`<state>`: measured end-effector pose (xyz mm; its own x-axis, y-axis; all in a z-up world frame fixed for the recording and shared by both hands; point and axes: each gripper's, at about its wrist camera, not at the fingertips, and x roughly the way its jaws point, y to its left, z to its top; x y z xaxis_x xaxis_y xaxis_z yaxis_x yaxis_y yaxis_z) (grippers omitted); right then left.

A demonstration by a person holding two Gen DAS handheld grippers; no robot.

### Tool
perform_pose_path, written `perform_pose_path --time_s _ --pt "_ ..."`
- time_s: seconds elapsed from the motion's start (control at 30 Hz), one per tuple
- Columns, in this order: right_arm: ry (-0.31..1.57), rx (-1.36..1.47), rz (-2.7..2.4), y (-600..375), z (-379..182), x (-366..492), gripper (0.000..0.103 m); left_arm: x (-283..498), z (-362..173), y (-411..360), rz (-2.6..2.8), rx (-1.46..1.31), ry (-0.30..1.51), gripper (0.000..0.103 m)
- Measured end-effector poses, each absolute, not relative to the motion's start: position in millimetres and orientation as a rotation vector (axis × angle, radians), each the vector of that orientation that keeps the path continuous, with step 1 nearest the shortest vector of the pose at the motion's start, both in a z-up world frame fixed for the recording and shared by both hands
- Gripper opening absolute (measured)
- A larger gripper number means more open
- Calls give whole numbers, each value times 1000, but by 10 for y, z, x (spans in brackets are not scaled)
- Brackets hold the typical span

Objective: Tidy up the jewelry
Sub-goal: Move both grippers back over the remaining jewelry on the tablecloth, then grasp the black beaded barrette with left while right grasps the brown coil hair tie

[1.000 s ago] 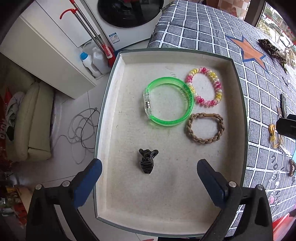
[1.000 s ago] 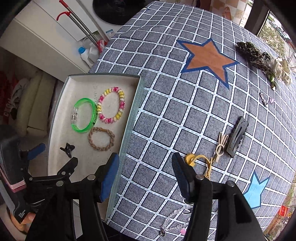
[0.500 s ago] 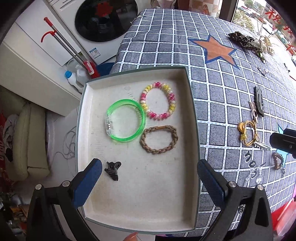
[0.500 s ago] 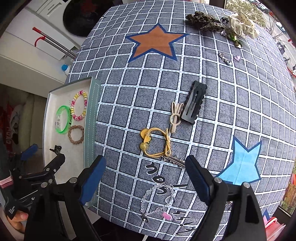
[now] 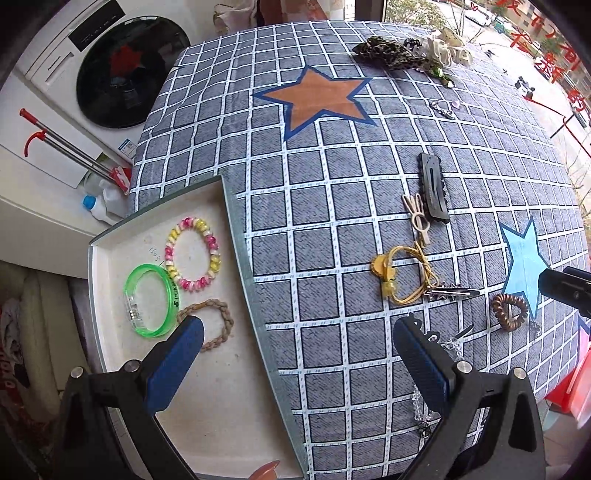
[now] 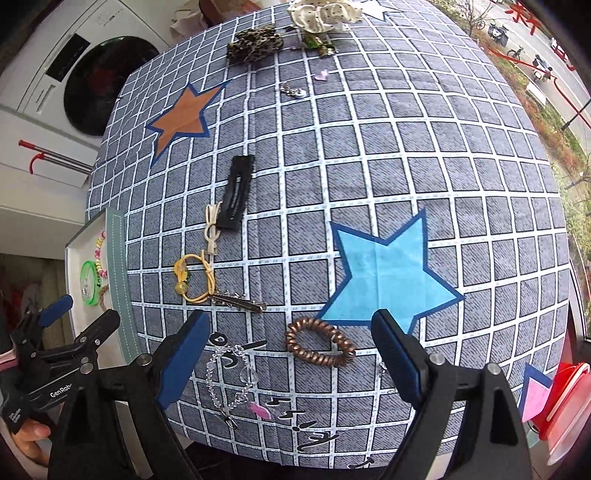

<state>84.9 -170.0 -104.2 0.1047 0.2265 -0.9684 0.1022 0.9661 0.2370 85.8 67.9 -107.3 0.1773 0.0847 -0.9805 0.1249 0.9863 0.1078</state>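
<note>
A shallow tray [image 5: 236, 229] at the table's left edge holds a green bangle [image 5: 149, 299], a pink-and-yellow bead bracelet [image 5: 192, 254] and a braided brown bracelet [image 5: 218, 323]. On the checked cloth lie a yellow hair tie [image 6: 195, 277], a silver clip [image 6: 240, 301], a black hair clip [image 6: 236, 192], a cream clip [image 6: 211, 229], a copper spiral tie [image 6: 319, 345] and a clear bead bracelet [image 6: 231, 380]. My left gripper [image 5: 295, 363] is open and empty over the tray's right rim. My right gripper [image 6: 290, 356] is open and empty above the copper spiral tie.
A leopard scrunchie [image 6: 255, 42] and a white scrunchie [image 6: 321, 13] lie at the far edge, with small charms [image 6: 293, 90] near them. A washing machine [image 5: 110, 74] and bottles [image 5: 98, 205] stand left of the table. A red container [image 6: 565, 398] sits at the right.
Both grippers have swung to the right. The left view moved from over the tray to the tray's right rim. The right view moved from the yellow tie to the copper spiral tie.
</note>
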Motion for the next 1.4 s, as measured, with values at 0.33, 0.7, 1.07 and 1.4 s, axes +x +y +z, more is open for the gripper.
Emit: perform_pose_path --time_s 0.33,0.7,1.07,1.4 --pt "1497 351 -55 -2394 -1192 575 91 1027 -1185 180 -113 235 1411 103" --pt "1568 315 -30 -2494 -1370 370 91 1325 -1339 -88 -126 219 1417 103" --pt "1563 216 60 -2199 -1479 488 91 1650 -1506 -318 -186 174 1418 103" --pt "1562 142 104 -1959 -1581 640 91 1970 -1718 -488 -212 210 1424 95"
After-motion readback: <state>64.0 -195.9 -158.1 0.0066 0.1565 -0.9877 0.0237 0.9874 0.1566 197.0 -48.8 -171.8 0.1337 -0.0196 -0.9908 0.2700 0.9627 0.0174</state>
